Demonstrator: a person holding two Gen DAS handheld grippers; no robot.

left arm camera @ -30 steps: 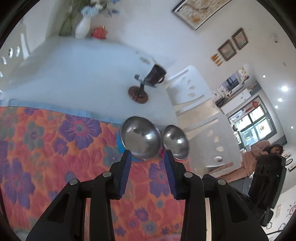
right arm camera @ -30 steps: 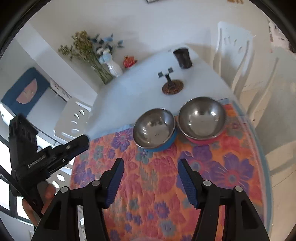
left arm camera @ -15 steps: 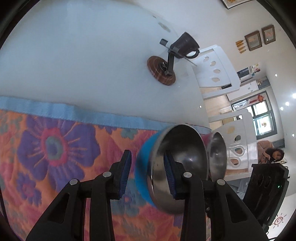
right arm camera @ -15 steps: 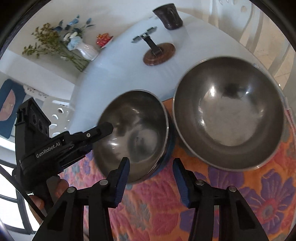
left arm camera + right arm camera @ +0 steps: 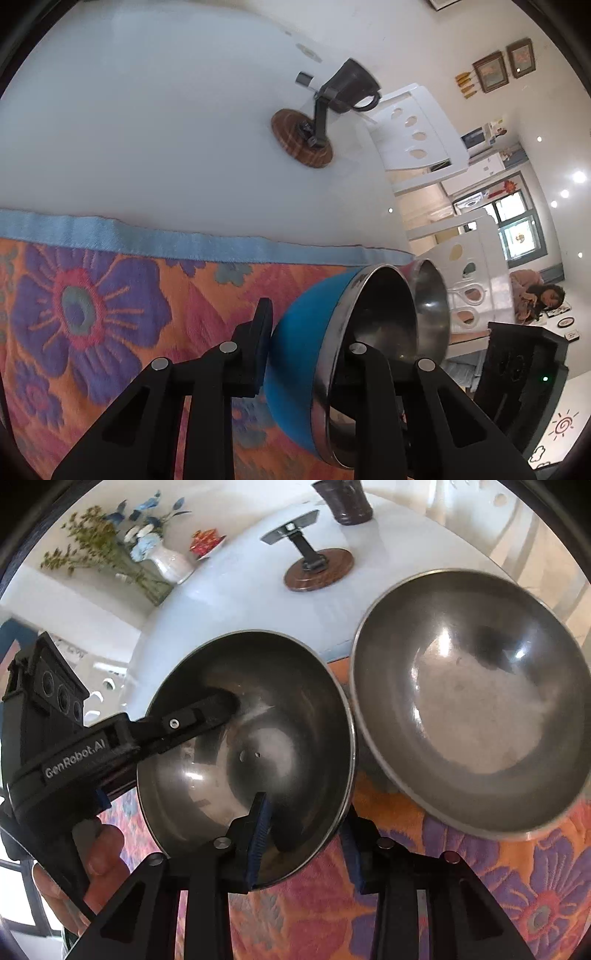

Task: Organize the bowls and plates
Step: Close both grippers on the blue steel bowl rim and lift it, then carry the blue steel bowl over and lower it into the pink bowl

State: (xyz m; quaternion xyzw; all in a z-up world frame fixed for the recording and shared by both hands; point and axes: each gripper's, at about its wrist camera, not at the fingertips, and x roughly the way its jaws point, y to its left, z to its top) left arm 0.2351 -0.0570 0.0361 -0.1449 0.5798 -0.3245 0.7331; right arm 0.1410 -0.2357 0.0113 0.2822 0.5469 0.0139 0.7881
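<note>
Two steel bowls stand side by side on a floral mat point(image 5: 110, 314). The blue-walled bowl point(image 5: 303, 354) point(image 5: 258, 738) is the left one, and the second bowl point(image 5: 430, 306) point(image 5: 472, 709) touches it on the right. My left gripper point(image 5: 306, 332) is shut on the blue bowl's wall, one finger outside and one inside; that inner finger point(image 5: 199, 716) shows in the right wrist view. My right gripper point(image 5: 304, 823) straddles the same bowl's near rim. Its jaws are closing, and a gap still shows beside the inner pad.
The mat point(image 5: 480, 886) lies at the front of a white table point(image 5: 147, 129). Behind it stand a phone stand on a wooden disc point(image 5: 317, 568), a dark mug point(image 5: 347, 498) and a vase of flowers point(image 5: 166, 561). White chairs point(image 5: 417, 129) line the table's right side.
Both grippers came down to the blue bowl. The left jaws closed on its wall. The right jaws narrowed around its near rim.
</note>
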